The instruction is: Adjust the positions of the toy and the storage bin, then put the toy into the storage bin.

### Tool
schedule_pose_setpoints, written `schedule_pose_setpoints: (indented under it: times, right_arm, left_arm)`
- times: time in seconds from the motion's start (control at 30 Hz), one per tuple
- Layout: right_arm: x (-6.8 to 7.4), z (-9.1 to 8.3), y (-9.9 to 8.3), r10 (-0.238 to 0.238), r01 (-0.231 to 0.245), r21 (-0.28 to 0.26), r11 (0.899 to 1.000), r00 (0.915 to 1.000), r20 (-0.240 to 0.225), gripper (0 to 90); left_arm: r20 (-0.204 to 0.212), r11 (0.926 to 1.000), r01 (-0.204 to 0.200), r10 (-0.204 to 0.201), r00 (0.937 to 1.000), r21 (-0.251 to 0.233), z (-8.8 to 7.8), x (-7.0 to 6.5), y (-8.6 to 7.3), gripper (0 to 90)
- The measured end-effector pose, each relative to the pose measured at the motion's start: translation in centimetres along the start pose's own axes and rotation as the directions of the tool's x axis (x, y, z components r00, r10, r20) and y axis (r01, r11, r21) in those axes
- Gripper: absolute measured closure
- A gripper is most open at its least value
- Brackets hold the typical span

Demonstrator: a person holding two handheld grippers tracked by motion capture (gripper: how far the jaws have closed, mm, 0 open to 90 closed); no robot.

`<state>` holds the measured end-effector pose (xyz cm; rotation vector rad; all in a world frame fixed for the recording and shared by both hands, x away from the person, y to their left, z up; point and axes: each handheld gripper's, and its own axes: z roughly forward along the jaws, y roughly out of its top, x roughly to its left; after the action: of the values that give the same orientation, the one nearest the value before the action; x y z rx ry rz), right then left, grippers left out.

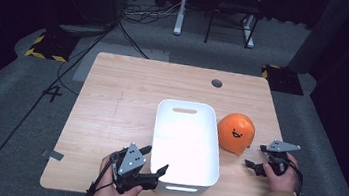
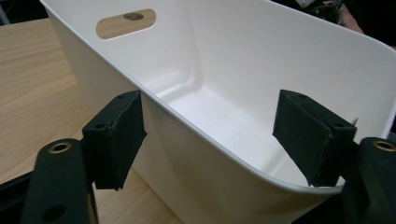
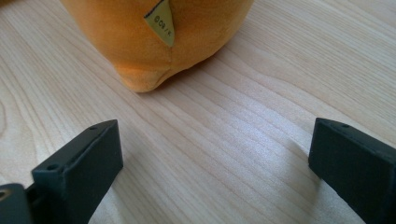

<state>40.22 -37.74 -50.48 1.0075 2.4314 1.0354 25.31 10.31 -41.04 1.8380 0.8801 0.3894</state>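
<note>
A white plastic bin point(image 1: 184, 144) stands in the middle of the wooden table, with nothing inside it. To its right sits an orange plush point(image 1: 235, 132) with a smiling face. My left gripper point(image 1: 155, 159) is open at the bin's near left corner. In the left gripper view it point(image 2: 212, 123) straddles the bin's wall point(image 2: 201, 154), one jaw outside and one inside. My right gripper point(image 1: 254, 155) is open just short of the plush, low over the table. In the right gripper view it point(image 3: 215, 149) has bare wood between its jaws, and the plush point(image 3: 154, 37) with its small tag lies ahead, apart from them.
The table point(image 1: 110, 110) has bare wood left of the bin and behind it. A round cable hole point(image 1: 217, 83) sits near the far edge. Cables and yellow-black striped bases point(image 1: 47, 47) lie on the floor beyond.
</note>
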Motion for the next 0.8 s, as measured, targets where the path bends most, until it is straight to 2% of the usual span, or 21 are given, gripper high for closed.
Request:
schedule_pose_setpoints:
  times: [0.03,0.17,0.33,0.4,0.43,0.47,0.53,0.6,0.63,0.73,0.8]
  right_arm:
    - [0.0,0.0,0.0,0.000,0.000,0.000,1.000,1.0000,0.000,2.9]
    - [0.0,0.0,0.0,-0.002,0.002,-0.001,1.000,1.0000,0.000,2.9]
    - [0.0,0.0,0.0,-0.001,0.001,-0.001,1.000,1.0000,0.000,2.9]
    - [0.0,0.0,0.0,-0.003,0.003,-0.001,1.000,1.0000,0.000,2.9]
    - [0.0,0.0,0.0,0.000,0.000,0.000,1.000,1.0000,0.000,2.9]
    - [0.0,0.0,0.0,-0.002,0.002,-0.001,1.000,1.0000,0.000,2.9]
    - [0.0,0.0,0.0,-0.002,0.002,-0.001,1.000,1.0000,0.000,2.9]
    - [0.0,0.0,0.0,-0.002,0.002,-0.001,1.000,1.0000,-0.001,2.9]
    - [0.0,0.0,0.0,-0.002,0.002,-0.001,1.000,1.0000,-0.001,2.9]
    - [0.0,0.0,0.0,-0.002,0.002,-0.001,1.000,1.0000,-0.001,2.9]
    - [0.0,0.0,0.0,-0.002,0.002,-0.001,1.000,1.0000,-0.001,2.9]
  left_arm:
    - [-0.008,0.9998,0.003,-0.003,1.0000,-0.018,-0.2,0.1,0.2,24.7]
    - [-0.016,0.9998,-0.006,0.006,0.9999,-0.020,-0.9,0.5,0.8,24.6]
    - [-0.018,0.9997,0.003,-0.004,0.9998,-0.024,-1.8,1.5,1.4,24.6]
    - [-0.037,0.9995,-0.027,0.026,0.9990,-0.019,-2.3,2.5,1.7,22.4]
    - [-0.045,0.9997,-0.023,0.023,0.9988,-0.012,-2.4,3.1,1.7,22.5]
    - [-0.045,0.9997,-0.023,0.023,0.9988,-0.012,-2.4,3.1,1.7,22.3]
    - [-0.072,0.9992,-0.035,0.036,0.9968,0.020,-2.4,4.7,1.4,21.5]
    - [-0.107,0.9996,-0.014,0.017,0.9941,0.024,-2.4,6.0,1.0,21.6]
    - [-0.107,0.9996,-0.014,0.017,0.9941,0.024,-2.4,6.0,1.0,21.9]
    - [-0.136,0.9991,-0.008,0.014,0.9905,0.042,-2.4,7.7,0.8,21.9]
    - [-0.169,0.9983,-0.005,0.015,0.9855,0.059,-2.5,9.0,0.4,22.0]
